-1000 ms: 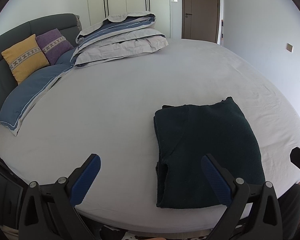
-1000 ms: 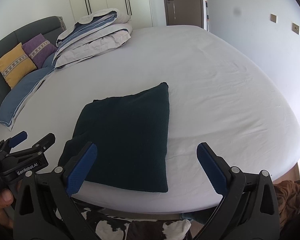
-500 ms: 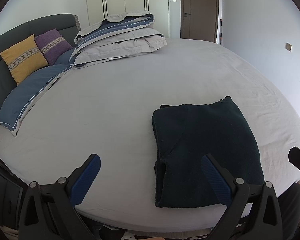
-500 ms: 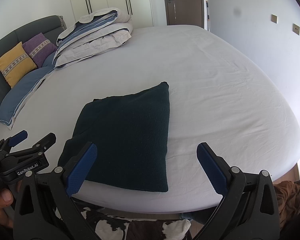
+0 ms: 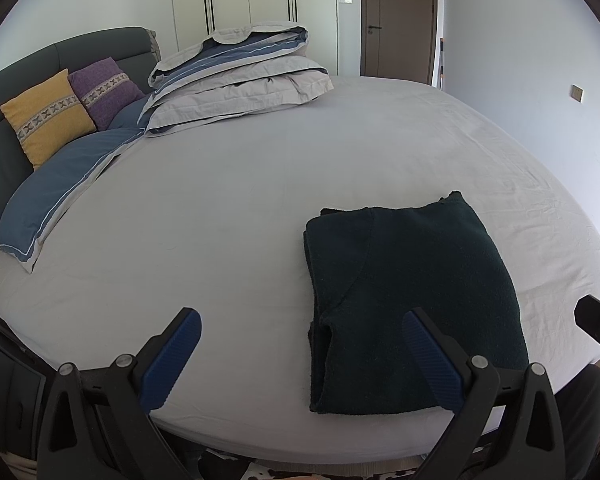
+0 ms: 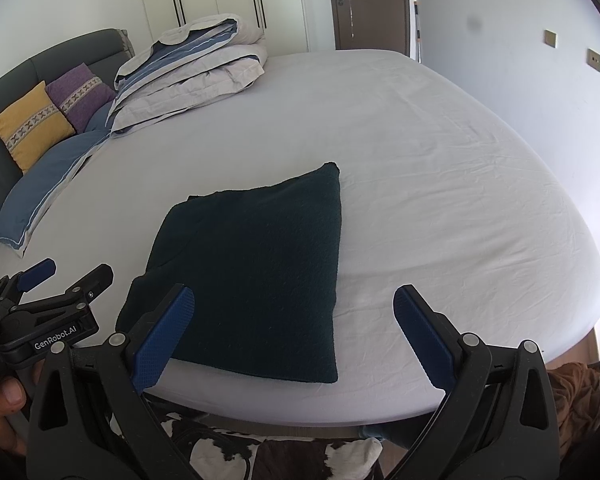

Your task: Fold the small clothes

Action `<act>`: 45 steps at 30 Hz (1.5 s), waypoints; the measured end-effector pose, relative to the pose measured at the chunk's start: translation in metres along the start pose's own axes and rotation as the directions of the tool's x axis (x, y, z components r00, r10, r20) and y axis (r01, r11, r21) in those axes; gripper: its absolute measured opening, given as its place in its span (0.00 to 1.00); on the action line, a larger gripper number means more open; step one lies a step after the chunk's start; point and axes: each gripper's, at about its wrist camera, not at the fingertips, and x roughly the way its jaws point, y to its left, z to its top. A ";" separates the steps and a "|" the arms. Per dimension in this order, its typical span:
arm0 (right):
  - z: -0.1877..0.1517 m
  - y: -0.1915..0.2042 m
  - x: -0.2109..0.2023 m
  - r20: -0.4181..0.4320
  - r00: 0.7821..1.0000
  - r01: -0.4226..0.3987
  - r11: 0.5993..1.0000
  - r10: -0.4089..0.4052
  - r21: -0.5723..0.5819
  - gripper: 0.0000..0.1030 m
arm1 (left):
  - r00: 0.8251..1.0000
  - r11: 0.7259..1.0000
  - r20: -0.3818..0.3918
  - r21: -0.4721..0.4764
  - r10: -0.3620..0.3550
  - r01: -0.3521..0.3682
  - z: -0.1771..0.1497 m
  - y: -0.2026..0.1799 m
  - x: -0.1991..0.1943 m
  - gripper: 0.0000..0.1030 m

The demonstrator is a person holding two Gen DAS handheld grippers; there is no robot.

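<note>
One folded garment (image 5: pixel 412 304) on bed (image 5: pixel 228 208), two cushions (image 5: pixel 46 118), both grippers (image 5: pixel 300 354) (image 6: pixel 294 328) spread, empty.

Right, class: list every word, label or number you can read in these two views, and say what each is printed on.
"GenRobot.AI": white print on the black body of the left tongs, seen in the right wrist view.
A small white label at that view's left edge, lower on the same device: too small and cut off to read.
Nothing else carries readable text.

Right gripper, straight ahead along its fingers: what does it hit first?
Likely the dark folded garment. The open right gripper points across the near edge of the bed, its left finger already over the garment's near corner. Depth is unclear; it could skim over it.
</note>
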 end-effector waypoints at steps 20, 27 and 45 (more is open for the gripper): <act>0.000 0.000 0.001 -0.002 1.000 0.000 1.000 0.000 -0.002 0.98 | 1.000 1.000 -0.005 0.000 -0.001 0.001 -0.004 0.001 0.001 1.00; -0.001 0.000 0.000 -0.002 1.000 0.001 1.000 -0.001 -0.001 0.98 | 1.000 1.000 -0.013 -0.007 -0.009 0.009 -0.005 0.003 0.003 1.00; -0.003 0.001 0.005 -0.008 1.000 -0.006 1.000 0.006 -0.006 0.98 | 1.000 1.000 -0.020 -0.003 -0.010 0.010 -0.004 0.005 0.004 1.00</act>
